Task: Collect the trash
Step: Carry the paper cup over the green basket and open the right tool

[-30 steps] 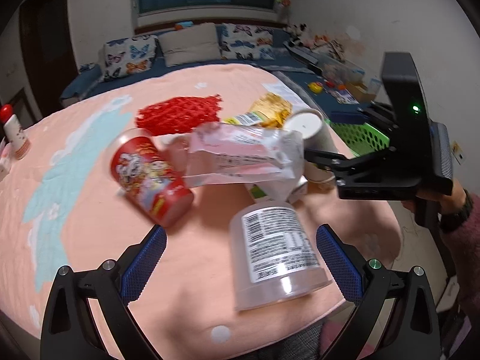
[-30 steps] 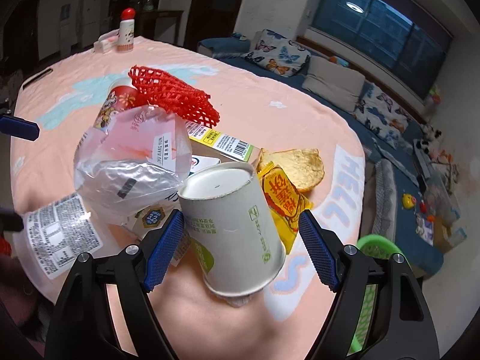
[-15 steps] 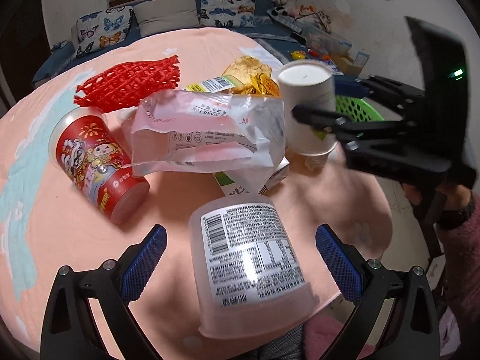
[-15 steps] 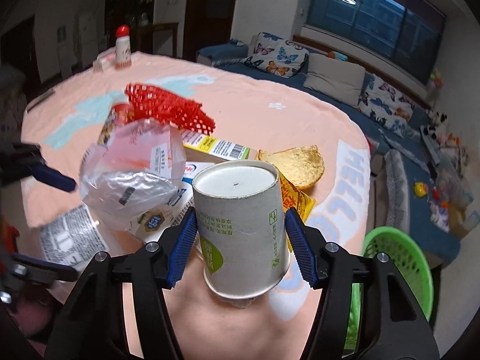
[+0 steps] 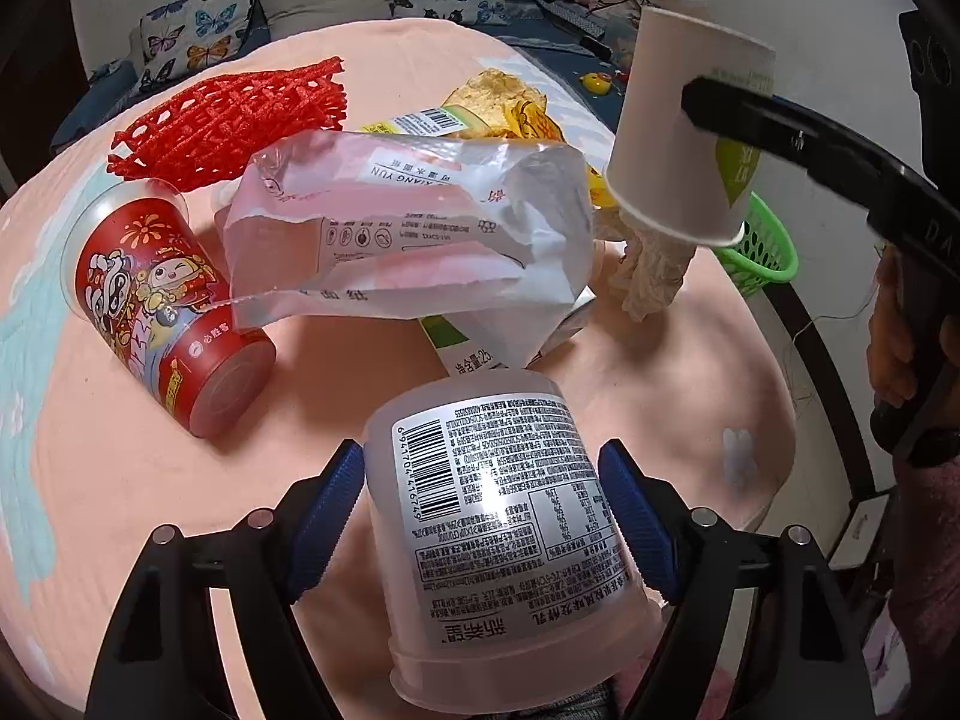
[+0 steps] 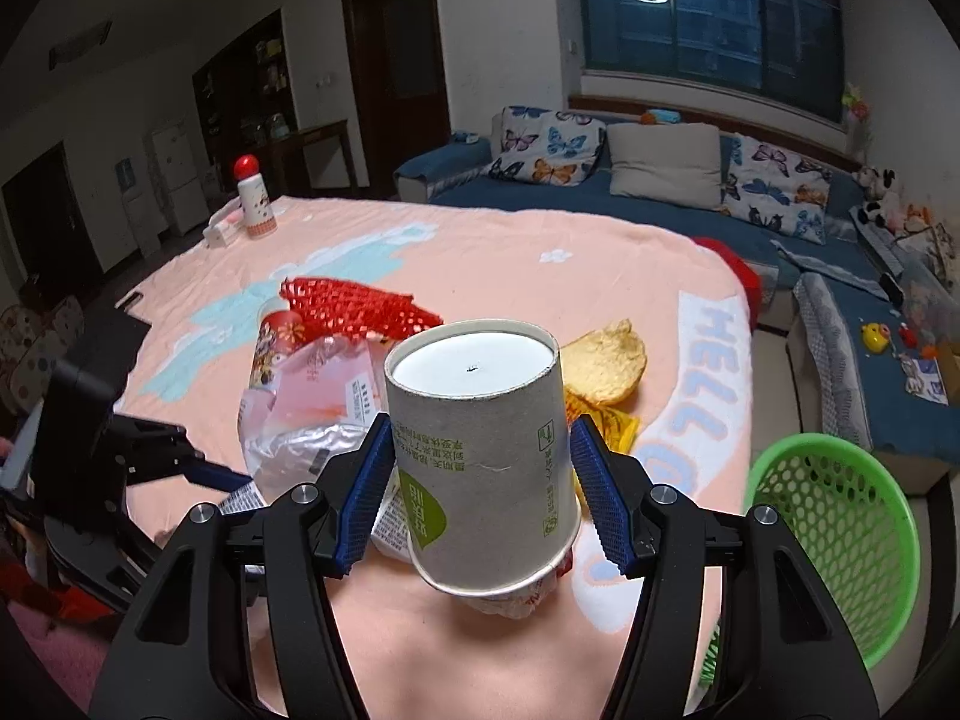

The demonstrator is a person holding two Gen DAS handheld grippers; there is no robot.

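- The right claw (image 6: 480, 480) is pinching an upside-down paper cup (image 6: 480, 456) and holding it clear of the pink-covered counter (image 6: 540, 276), with the green basket (image 6: 840, 540) off to one side.
- The left claw (image 5: 480, 516) has just been closing; its blue pads are touching both sides of a translucent plastic tub (image 5: 498, 528) (lying on the counter, label up).
- A red printed cup (image 5: 162, 306), a crumpled clear bag (image 5: 408, 240) and red foam netting (image 5: 234, 120) are lying behind it.

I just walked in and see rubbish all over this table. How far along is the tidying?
Early: the green basket looks empty. The right gripper holds the paper cup upside down, off the table; the left gripper's jaws have been closing around the clear tub. Still lying there: red cup, red netting, plastic bag, crumpled tissue.
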